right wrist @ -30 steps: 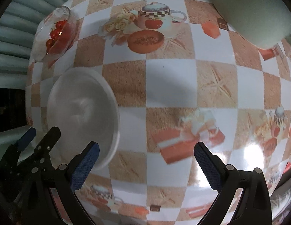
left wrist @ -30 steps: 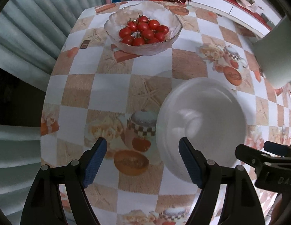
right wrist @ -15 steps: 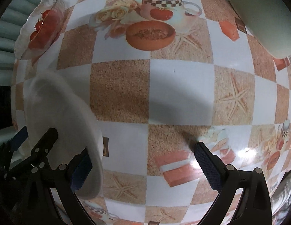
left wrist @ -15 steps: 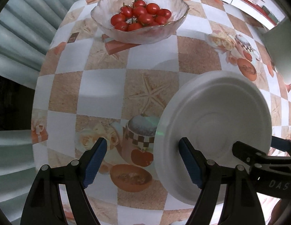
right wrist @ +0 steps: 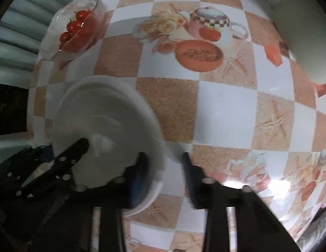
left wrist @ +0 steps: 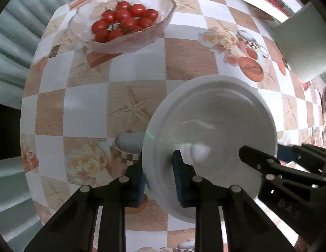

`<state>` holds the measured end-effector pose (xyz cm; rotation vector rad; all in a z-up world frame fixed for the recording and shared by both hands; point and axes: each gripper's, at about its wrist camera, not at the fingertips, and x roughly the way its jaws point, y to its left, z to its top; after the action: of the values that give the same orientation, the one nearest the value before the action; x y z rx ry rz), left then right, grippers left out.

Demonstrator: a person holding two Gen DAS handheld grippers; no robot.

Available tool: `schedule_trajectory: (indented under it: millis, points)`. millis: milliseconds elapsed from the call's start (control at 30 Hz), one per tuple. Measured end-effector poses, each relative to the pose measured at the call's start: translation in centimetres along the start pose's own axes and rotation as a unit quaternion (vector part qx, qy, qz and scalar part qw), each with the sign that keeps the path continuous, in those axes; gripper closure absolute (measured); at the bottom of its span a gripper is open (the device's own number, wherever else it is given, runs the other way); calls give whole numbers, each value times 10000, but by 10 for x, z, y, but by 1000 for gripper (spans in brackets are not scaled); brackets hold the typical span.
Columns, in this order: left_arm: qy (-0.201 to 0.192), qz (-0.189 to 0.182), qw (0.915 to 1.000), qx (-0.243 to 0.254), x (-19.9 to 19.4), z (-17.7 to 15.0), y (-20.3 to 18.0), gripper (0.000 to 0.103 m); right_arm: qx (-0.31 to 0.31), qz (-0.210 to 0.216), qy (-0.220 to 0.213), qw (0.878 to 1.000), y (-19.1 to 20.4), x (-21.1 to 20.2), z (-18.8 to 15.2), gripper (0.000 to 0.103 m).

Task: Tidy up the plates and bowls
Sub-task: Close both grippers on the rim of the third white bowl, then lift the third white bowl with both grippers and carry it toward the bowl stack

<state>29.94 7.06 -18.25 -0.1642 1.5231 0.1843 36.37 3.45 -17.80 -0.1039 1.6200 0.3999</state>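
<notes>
Now the white plate [left wrist: 213, 130] is gripped at two points on its rim: a second ago both sets of tongs stood spread wide with the plate merely lying between them, and both have since closed onto its edge. The left gripper [left wrist: 160, 174] pinches the plate's left rim, one blue pad above the rim and the other below it. The right gripper [right wrist: 163, 174] has narrowed its jaws about the opposite rim (motion blur in the right wrist view prevents confirming firm pad contact, but the rim sits between the pads). The plate lies near the front of the table, tilted rather than flat, and appears to be raised off the checkered tablecloth [left wrist: 137, 67], though the clearance cannot be read with certainty. Judged from this, the grasp phase is complete and the plate is ready for transport to its stacking position. Farther back on the cloth stands the glass bowl of cherry tomatoes [left wrist: 123, 21], well apart from the plate. A pale cylindrical container [left wrist: 299, 50] stands at the far right, also clear of the plate.
</notes>
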Motion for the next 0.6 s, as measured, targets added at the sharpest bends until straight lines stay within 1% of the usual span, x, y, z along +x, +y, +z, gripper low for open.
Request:
schedule_trajectory:
  millis: [67, 100, 233, 333, 600]
  points:
    - [2, -15, 10000, 48, 0, -1, -7, 78, 124, 167, 85, 9997, -2, 2, 0, 87]
    - [9, -24, 10000, 58, 2, -2, -10, 78, 195, 223, 127, 9995, -4, 2, -3, 87]
    - [53, -71, 9999, 89, 3, -11, -16, 79, 194, 232, 206, 9993, -11, 5, -17, 87]
    - [85, -87, 9998, 138, 2, -28, -18, 79, 189, 259, 295, 9990, -15, 4, -43, 87]
    - [216, -124, 9991, 337, 1, -81, -39, 79, 153, 178, 516, 9984, -22, 4, -84, 87]
